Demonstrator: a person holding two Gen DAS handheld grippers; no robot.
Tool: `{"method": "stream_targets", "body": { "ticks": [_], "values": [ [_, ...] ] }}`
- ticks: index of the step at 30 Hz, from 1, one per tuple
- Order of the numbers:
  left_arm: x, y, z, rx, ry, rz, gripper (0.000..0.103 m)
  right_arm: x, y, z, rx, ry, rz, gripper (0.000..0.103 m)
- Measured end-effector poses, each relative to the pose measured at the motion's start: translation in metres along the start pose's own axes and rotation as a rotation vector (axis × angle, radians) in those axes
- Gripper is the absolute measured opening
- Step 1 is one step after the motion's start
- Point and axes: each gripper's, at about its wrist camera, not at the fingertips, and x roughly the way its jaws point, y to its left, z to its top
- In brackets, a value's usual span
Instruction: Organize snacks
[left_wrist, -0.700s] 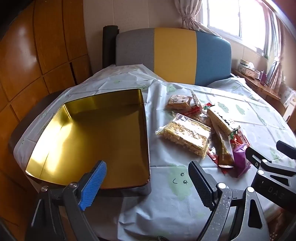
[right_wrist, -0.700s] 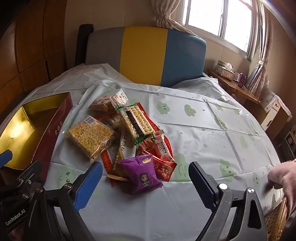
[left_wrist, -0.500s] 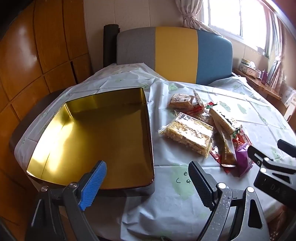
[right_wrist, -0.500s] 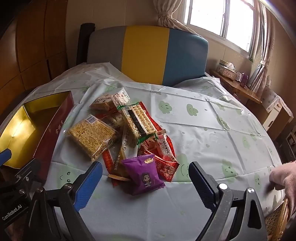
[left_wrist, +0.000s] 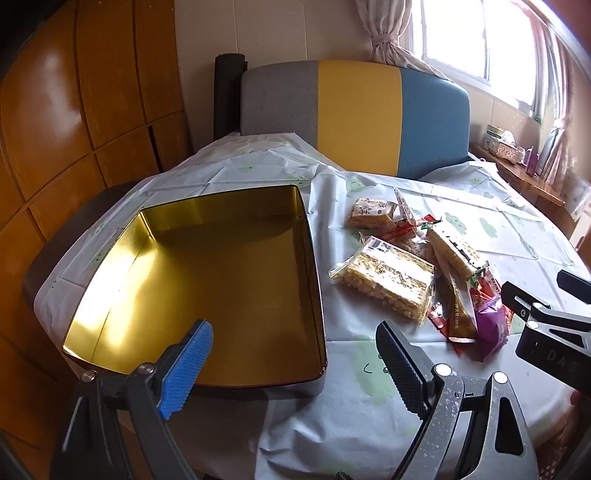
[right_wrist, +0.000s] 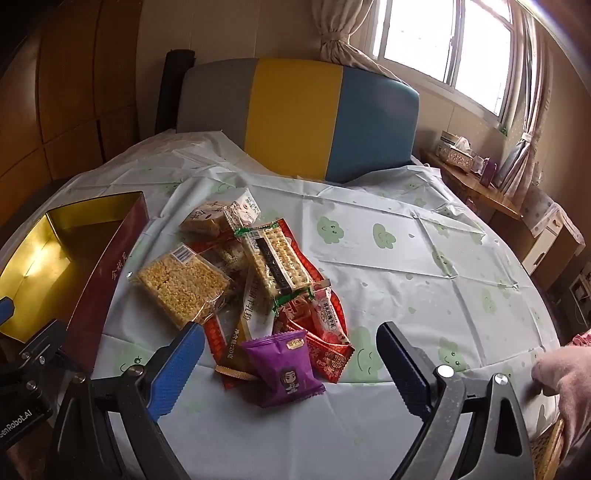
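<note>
Pale cloud-print cloth covers the round worktop (right_wrist: 424, 266), with a grey, yellow and blue chair (right_wrist: 295, 114) behind it. My left tool (left_wrist: 291, 365) hangs with fingers spread apart over the near edge of the gold-lined tin (left_wrist: 207, 291). My right tool (right_wrist: 290, 365) gapes wide just before the purple packet (right_wrist: 286, 363) fronting the snack pile (right_wrist: 266, 273), beside the tin.

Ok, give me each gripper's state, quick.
Left gripper: open, holding nothing.
Right gripper: open, holding nothing, above the purple snack packet.
</note>
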Motion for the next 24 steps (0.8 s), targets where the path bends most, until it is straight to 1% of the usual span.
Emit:
{"method": "stream_targets", "body": {
  "ticks": [24],
  "values": [
    [0.0011, 0.0035, -0.0008, -0.003, 0.008, 0.006, 0.091, -0.0036, -0.0032, 0.0085, -0.017, -0.017, 0.007, 0.095]
  ]
}}
